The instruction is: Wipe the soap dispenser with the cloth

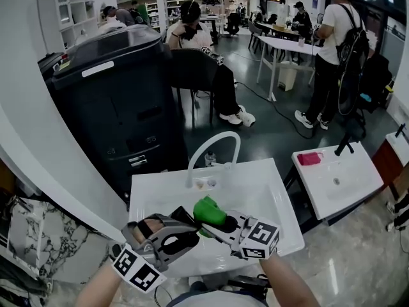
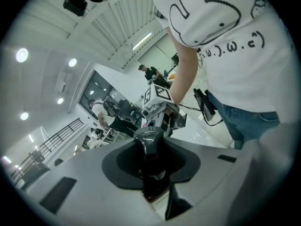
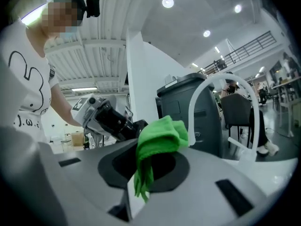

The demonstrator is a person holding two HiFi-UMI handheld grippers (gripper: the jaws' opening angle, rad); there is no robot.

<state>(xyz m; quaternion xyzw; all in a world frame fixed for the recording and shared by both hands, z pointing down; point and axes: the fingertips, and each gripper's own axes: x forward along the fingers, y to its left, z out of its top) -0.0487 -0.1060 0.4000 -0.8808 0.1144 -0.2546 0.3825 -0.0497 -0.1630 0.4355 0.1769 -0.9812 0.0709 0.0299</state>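
The step in hand looks like the meeting of cloth and bottle, with the wipe itself about to start or just starting. Both grippers are over the front part of the sink (image 1: pixel 271 194), on the near side of it from the faucet (image 1: pixel 214 147).

The left gripper (image 1: pixel 174 235) has its jaws pinched on the dispenser (image 2: pixel 148 144), a dark bottle held clear above the sink and lying closer to level than upright, its free end aimed at the other gripper. The right gripper (image 1: pixel 217 222) has its jaws clamped on the cloth (image 3: pixel 159 139), a green bunch that stands up out of the jaws with a loose tail hanging below them.

The cloth is just beside the dispenser's free end. No view shows clearly whether they touch.

The next move likely calls for pressing the bunched cloth onto the bottle's side and rubbing along it. The left grip must hold firm against that push. Rolling the bottle would then bring its other faces to the cloth, though the parts under the left jaws stay out of reach.
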